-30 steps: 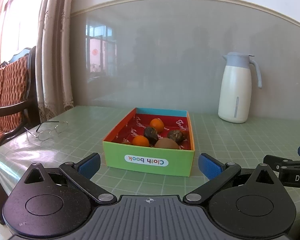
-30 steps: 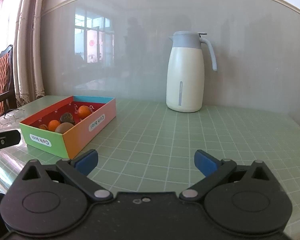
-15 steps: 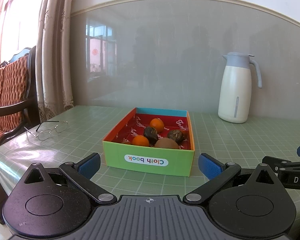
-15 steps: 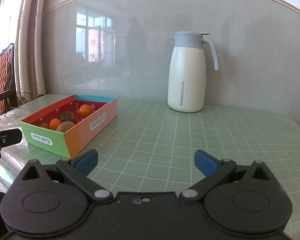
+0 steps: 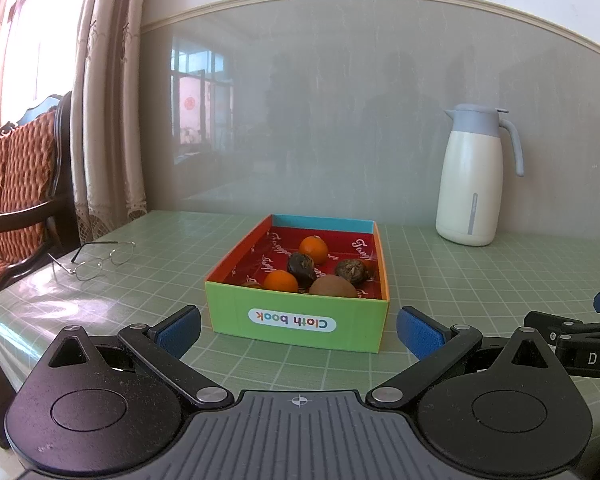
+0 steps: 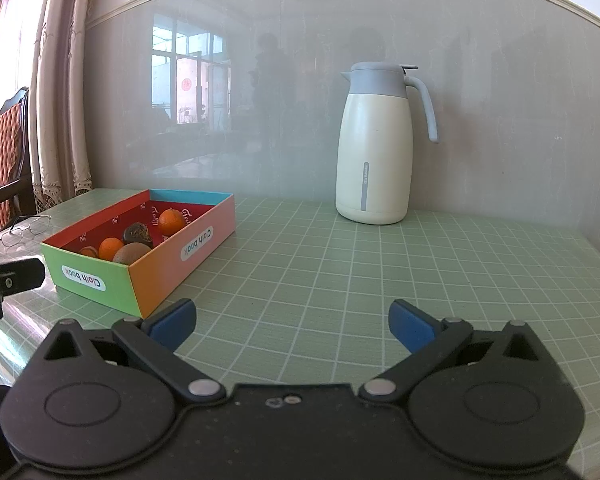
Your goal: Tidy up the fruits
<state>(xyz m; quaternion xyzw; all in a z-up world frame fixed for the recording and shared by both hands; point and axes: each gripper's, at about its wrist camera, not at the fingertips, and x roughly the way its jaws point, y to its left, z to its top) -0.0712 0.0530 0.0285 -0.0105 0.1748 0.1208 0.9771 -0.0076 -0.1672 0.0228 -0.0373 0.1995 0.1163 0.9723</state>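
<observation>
**Both grippers sitting wide open, fruit all in the box**

Left gripper [image 5: 299, 326] is hanging spread wide, holding nothing, the box [image 5: 296, 322] at its 12 o'clock. Right gripper [image 6: 292, 322] is gaping too, touching nothing, box at 10 o'clock. The oranges [image 5: 313, 249], kiwi [image 5: 333, 286] and dark fruits [image 5: 301, 264] are lying inside. Sorted already, or waiting to be rearranged? Could be either.

The left wrist camera sits low over the near edge of the green grid-patterned table [image 5: 480, 280], facing the back wall straight across the open, colourful cardboard box of fruit [image 5: 296, 320], which is close in front of it. The right wrist camera, equally low at the same edge but further right, faces the cream, grey-lidded thermos jug [image 6: 374, 148] near the back edge. Both views share the box [image 6: 140, 276], the jug [image 5: 472, 184], the wire-rimmed glasses [image 5: 94, 260] by the left edge and the grey wall.
</observation>
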